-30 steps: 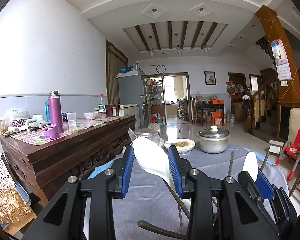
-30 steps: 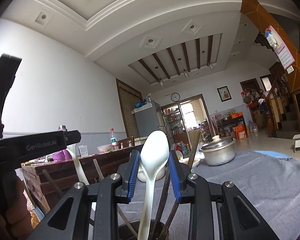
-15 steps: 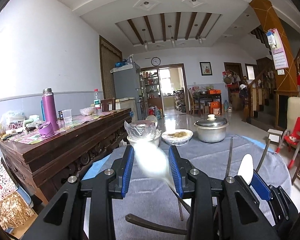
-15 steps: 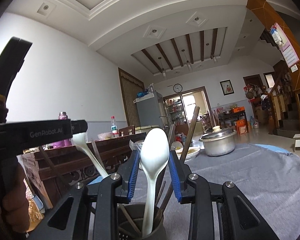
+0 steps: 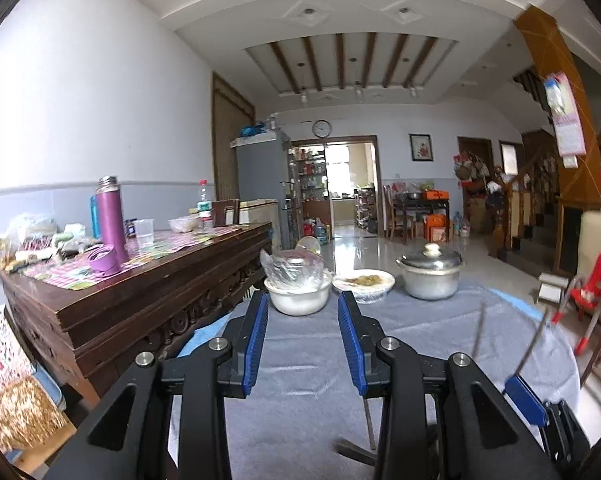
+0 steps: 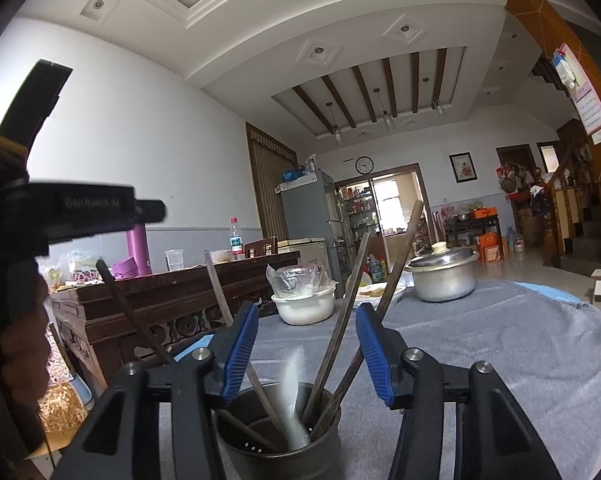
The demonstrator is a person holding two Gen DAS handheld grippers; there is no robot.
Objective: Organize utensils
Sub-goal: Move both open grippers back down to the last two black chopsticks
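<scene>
The right claw hangs just above the dark utensil holder, its jaws opening, and the white spoon, a blur between them, is free of the pads and seems to be dropping bowl-end down into the holder among the chopsticks that lean out of it. The likeliest trouble, as I judge it, is the crowding: the sticks fan out in several directions, and a spoon landing against them could ride up, lean over the rim or knock a stick out onto the grey-clothed worktop. The blue pads sit close to the tall sticks, so pulling the claw away carelessly could snag one and tip the holder. The left claw stands spread with nothing between its pads; from the right wrist view it shows up and to the left of the holder, held in a hand. Beyond the holder on the worktop stand a white bowl with a plastic-wrapped dish on it, a plate of food and a lidded metal pot, all well apart from the holder. Left of the holder runs a carved wooden sideboard with a purple flask, out of the way.
</scene>
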